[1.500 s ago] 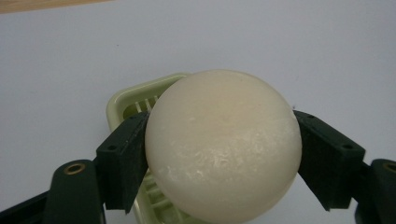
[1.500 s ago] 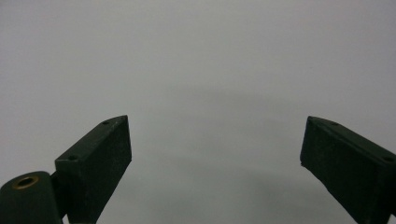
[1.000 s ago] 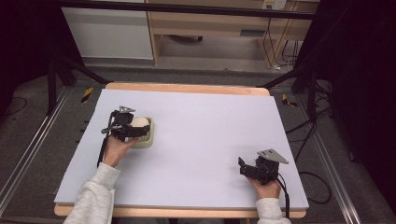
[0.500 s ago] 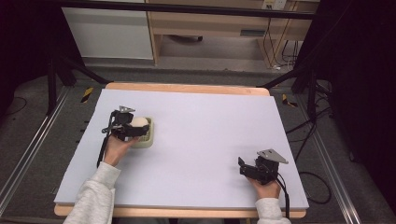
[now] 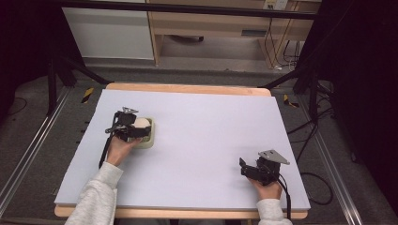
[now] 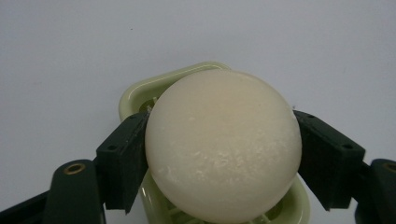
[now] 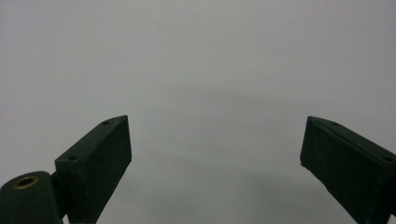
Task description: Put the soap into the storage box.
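The soap bar (image 6: 223,144), a round cream-white cake, sits pinched between the two black jaws of the left gripper (image 6: 223,154), one pad pressed against each side of it, and it lies over the pale green soap dish (image 6: 140,91) whose rim shows behind and below it. Whether the soap's underside touches the ribbed floor of the dish or hangs just above it cannot be told. Judged from this, the step in hand is either seating the soap in the dish or lifting it out; the next move calls for a steady vertical motion, since the smooth, rounded soap could slip from a two-sided pinch. In the high view the left gripper (image 5: 133,129) is over the soap dish (image 5: 149,139), which holds nothing but the soap and stands on the left part of the white table (image 5: 206,122). The right gripper (image 5: 244,166) rests well apart from the dish, toward the near right corner of the table, its jaws spread wide over bare surface and holding nothing (image 7: 215,154).
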Action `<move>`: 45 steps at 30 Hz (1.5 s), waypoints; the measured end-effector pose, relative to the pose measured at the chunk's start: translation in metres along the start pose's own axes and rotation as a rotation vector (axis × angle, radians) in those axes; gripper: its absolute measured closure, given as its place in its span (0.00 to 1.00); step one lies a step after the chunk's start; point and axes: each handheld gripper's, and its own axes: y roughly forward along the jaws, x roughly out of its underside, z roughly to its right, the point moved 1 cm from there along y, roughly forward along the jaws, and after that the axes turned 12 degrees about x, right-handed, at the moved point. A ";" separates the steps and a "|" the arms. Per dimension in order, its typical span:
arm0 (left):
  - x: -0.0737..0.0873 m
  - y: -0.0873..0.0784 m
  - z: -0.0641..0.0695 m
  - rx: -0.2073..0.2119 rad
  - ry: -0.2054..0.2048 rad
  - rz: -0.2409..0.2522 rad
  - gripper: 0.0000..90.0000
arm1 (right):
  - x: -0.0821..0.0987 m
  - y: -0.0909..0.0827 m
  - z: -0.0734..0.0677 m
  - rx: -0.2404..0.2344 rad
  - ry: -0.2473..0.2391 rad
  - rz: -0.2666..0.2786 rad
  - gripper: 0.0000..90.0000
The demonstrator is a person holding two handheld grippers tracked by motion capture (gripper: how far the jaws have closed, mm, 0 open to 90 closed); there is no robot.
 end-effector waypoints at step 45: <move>-0.001 -0.013 -0.006 0.022 -0.006 0.064 0.26 | 0.000 0.000 0.000 -0.007 -0.001 0.000 0.11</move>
